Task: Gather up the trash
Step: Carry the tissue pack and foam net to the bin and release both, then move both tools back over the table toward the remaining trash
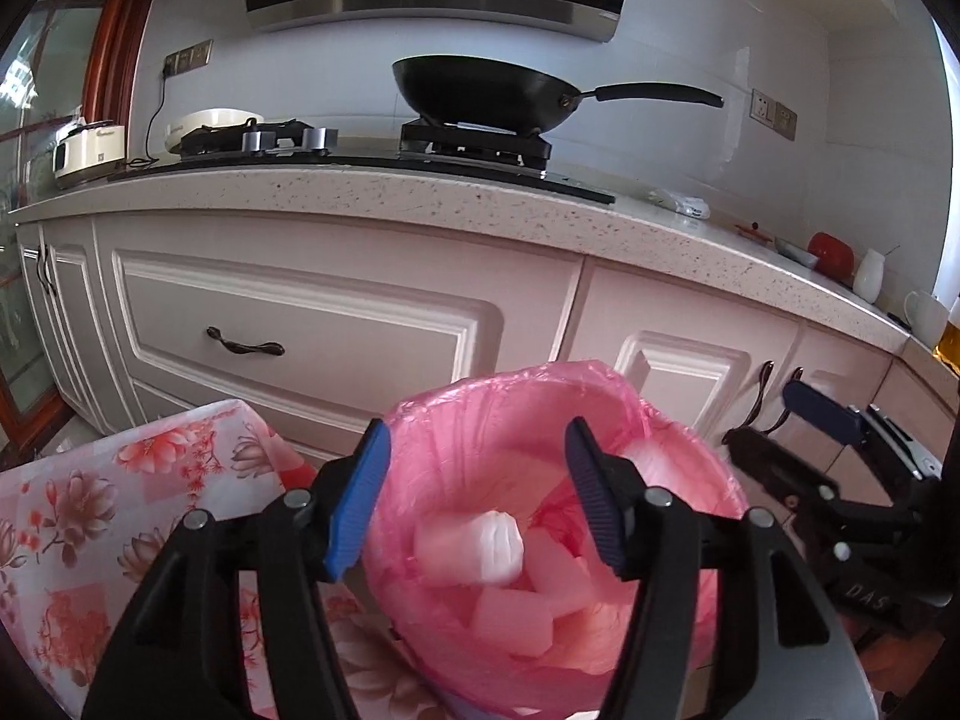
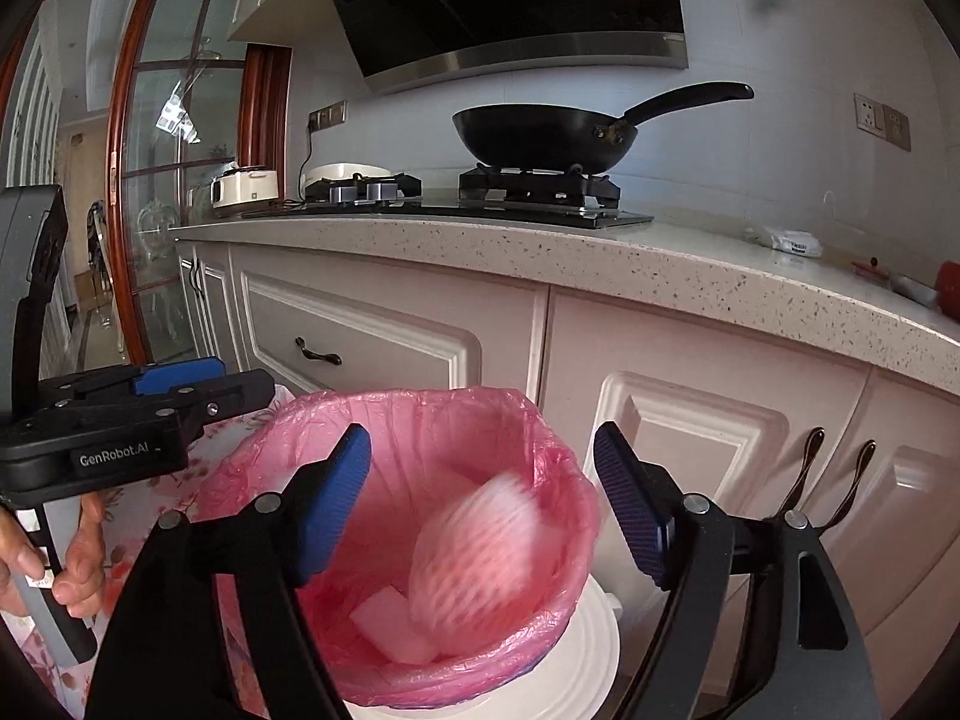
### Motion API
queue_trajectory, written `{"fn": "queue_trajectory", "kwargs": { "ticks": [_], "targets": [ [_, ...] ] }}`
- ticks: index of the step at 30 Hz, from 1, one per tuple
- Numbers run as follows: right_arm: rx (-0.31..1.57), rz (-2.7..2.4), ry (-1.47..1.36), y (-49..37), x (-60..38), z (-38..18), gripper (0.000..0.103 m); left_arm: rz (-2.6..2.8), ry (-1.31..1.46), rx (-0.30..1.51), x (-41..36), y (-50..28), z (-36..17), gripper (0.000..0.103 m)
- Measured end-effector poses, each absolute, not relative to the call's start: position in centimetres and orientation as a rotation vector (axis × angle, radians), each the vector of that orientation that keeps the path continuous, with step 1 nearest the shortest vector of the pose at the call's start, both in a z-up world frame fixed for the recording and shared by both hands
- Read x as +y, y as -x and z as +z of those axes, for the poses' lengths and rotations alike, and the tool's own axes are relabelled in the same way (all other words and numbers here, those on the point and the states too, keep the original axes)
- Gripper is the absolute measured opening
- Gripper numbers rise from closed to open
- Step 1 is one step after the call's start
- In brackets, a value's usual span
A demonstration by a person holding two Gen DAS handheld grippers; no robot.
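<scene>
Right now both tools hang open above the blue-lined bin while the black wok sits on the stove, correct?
Not quite: the bin liner is pink, not blue, as the right wrist view shows. Left tool and right tool are open; the wok sits on the stove.

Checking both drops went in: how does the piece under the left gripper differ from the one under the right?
The white roll under the left gripper looks sharp, small and compact; the foam net under the right gripper is motion-blurred, larger, oval and ribbed. The roll lies among pale blocks; the net is above them. Both are inside the pink bag, touching neither gripper's open pads.
</scene>
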State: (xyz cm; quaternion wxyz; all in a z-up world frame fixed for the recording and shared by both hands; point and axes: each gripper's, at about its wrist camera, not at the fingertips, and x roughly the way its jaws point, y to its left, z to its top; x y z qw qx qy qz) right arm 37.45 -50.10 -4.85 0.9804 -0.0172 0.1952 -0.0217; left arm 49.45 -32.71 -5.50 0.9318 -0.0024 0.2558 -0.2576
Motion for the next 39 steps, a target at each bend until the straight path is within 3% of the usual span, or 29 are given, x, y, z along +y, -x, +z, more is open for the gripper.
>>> {"fn": "queue_trajectory", "kwargs": {
  "ticks": [4,8,13,16,24,39],
  "targets": [
    [0.382,-0.047,0.015,-35.9,-49.7,-4.5,0.073,-0.507,0.02,0.52,-31.2,-48.5,-5.2,0.07],
    [0.374,-0.055,0.005,-33.1,-48.3,-3.4,0.073,-0.446,0.016,0.498,-28.7,-45.9,-4.1,0.087],
    [0.347,-0.068,0.024,-28.7,-45.2,-1.2,0.078,-0.381,0.022,0.466,-24.6,-41.4,-2.1,0.098],
    [0.332,-0.073,0.031,-26.0,-42.9,-0.1,0.085,-0.346,0.019,0.449,-21.9,-38.2,-1.1,0.098],
    [0.34,-0.029,0.025,-20.5,-36.0,0.5,0.085,-0.268,-0.039,0.403,-13.7,-27.7,-0.6,0.098],
    [0.47,0.193,0.039,-16.6,-22.2,-4.6,0.085,0.001,-0.094,0.461,2.0,-13.2,-5.0,0.098]
  ]
}}
